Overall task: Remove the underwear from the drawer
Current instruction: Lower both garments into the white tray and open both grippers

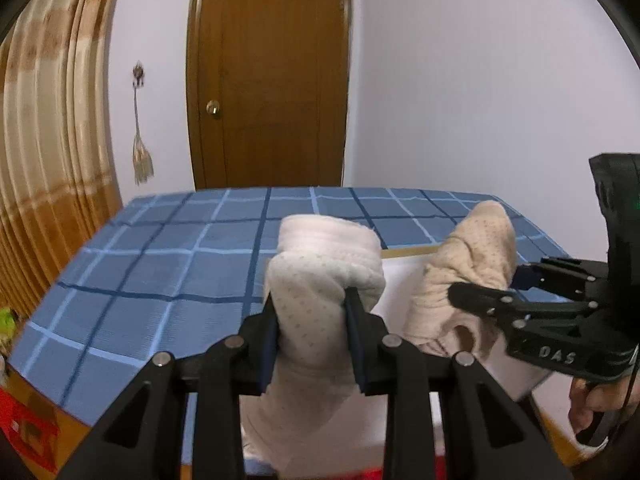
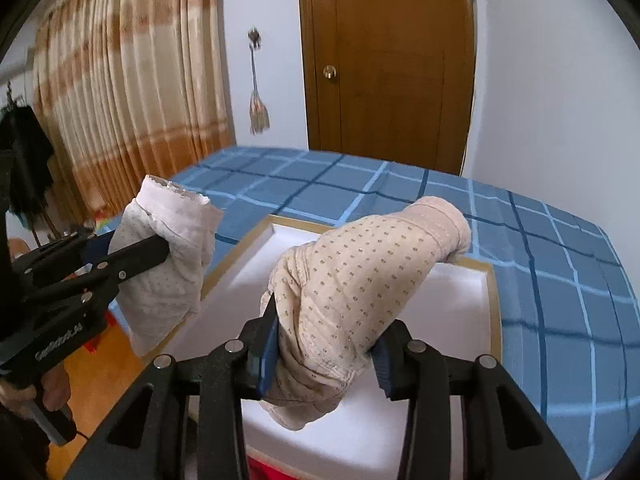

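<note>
Above one white drawer (image 2: 460, 300), two claws each clamp one underwear: left claw (image 1: 312, 320) whitish, right claw (image 2: 326, 332) beige.

Both claws are matte black plastic, built from angular linkage arms with triangular cut-outs. My left claw (image 1: 312, 336) carries four round silver pivot pins across its front and dark blue pads on its fingers (image 1: 269, 344). My right claw (image 2: 324, 346) matches: same silver pins, same blue pads. Seen from the left camera, the right claw's body bears pale raised lettering, "DAS" legible. A thin black cable hangs beside its grip. A small green light glows on its upper housing.
</note>
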### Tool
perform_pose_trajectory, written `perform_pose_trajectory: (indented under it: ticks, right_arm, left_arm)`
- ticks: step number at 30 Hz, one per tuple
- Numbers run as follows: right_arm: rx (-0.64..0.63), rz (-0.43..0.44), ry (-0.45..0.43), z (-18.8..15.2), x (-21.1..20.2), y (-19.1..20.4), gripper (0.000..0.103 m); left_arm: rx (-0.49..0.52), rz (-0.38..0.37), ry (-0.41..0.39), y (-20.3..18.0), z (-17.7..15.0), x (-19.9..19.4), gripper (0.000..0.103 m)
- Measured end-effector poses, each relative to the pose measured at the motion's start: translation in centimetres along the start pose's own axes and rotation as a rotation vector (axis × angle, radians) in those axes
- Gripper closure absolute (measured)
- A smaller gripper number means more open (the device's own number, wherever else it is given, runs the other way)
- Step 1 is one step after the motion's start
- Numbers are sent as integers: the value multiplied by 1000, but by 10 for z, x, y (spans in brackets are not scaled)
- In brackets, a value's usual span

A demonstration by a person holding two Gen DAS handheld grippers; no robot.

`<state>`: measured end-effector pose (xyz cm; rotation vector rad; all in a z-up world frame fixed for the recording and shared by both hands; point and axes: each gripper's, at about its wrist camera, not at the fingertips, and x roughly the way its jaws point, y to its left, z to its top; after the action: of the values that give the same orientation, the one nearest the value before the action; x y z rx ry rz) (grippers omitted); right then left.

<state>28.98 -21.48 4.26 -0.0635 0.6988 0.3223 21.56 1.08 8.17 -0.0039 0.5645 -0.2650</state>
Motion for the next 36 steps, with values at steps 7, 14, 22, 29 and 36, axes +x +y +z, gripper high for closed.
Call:
perform_pose_trajectory:
  ticks: [7,14,22,29,36]
  right_arm:
    - [-60,65,200,25,70,5,60]
    - [-120,86,270,40,111,11,60]
    - [-79,124,263,53,136,10,60]
    - [-46,147,259,50,163,7,57]
    - [-15,144,263,49,176,4,38]
  left_arm:
    - [-66,-14,52,7,16,56,74]
    - [-180,-31,108,22,22,93,74]
    - [-284,-35,137,36,27,123,74]
    - [-318,40,205,41,22,147,29]
    - [-360,64,190,50,24,142,17]
